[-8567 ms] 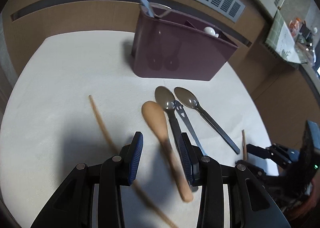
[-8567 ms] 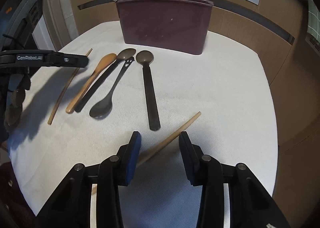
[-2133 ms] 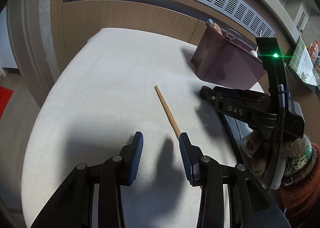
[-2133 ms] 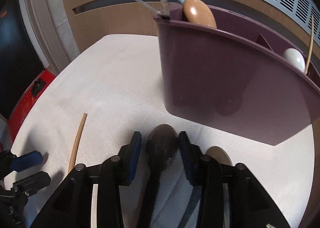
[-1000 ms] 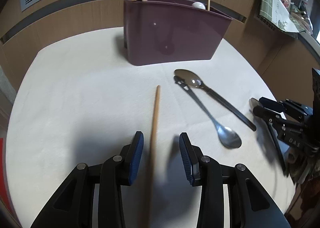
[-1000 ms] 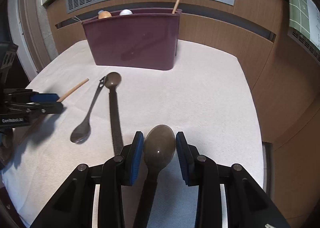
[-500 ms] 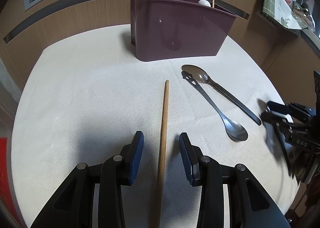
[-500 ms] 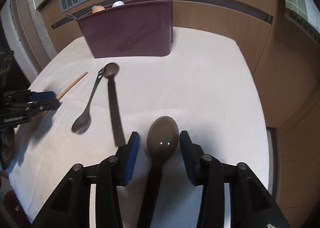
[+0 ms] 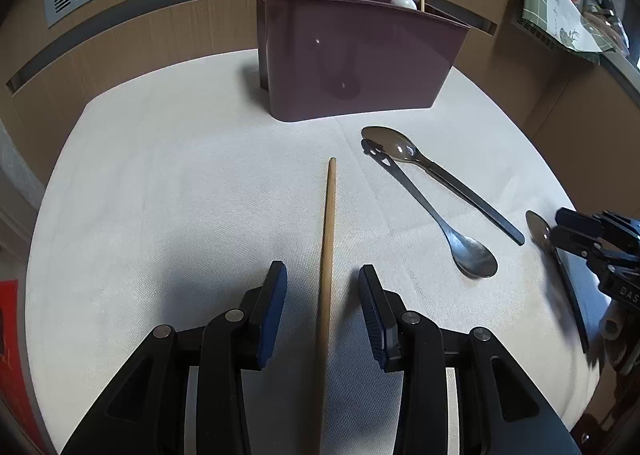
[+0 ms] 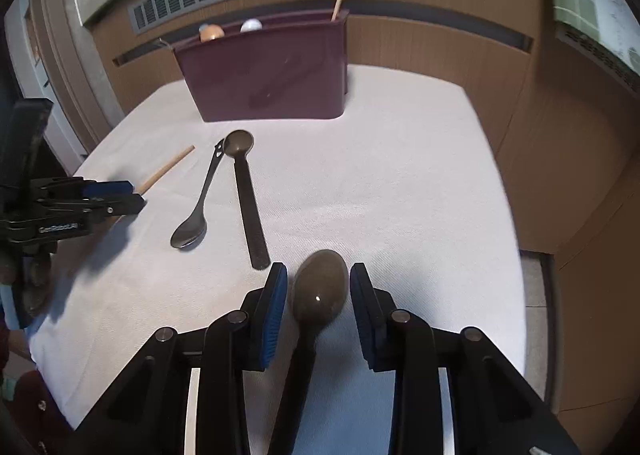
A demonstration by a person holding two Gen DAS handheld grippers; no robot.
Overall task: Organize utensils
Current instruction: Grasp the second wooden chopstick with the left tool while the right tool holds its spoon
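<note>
Left wrist view: a maroon utensil caddy [image 9: 352,55] stands at the far side of a white-clothed surface [image 9: 160,195], a wooden stick, a white knob and a metal loop handle showing above its rim. Before it lie a dark spoon [image 9: 436,175] and a steel spoon [image 9: 436,215], their far ends touching, their near ends splayed apart. A wooden chopstick [image 9: 326,255] runs lengthwise toward the caddy, with bare cloth to its left out to the rounded edge of the surface. A slatted vent and wood panelling rise behind the caddy.

Right wrist view: open cloth stretches right of the spoons to the surface's far corner and right edge, nothing standing there.

The left gripper [image 9: 322,301] hangs with its jaws parted on either side of the chopstick, a clear gap between each blue pad and the wood. The right gripper [image 10: 318,295] has just been drawing its jaws inward around the bowl of a brown spoon [image 10: 318,289], whose handle runs back under the tool. The pads stand just beside the bowl; a thin gap shows at each side, so no grip is seen. That spoon sits near the front right of the surface, well apart from the caddy.
</note>
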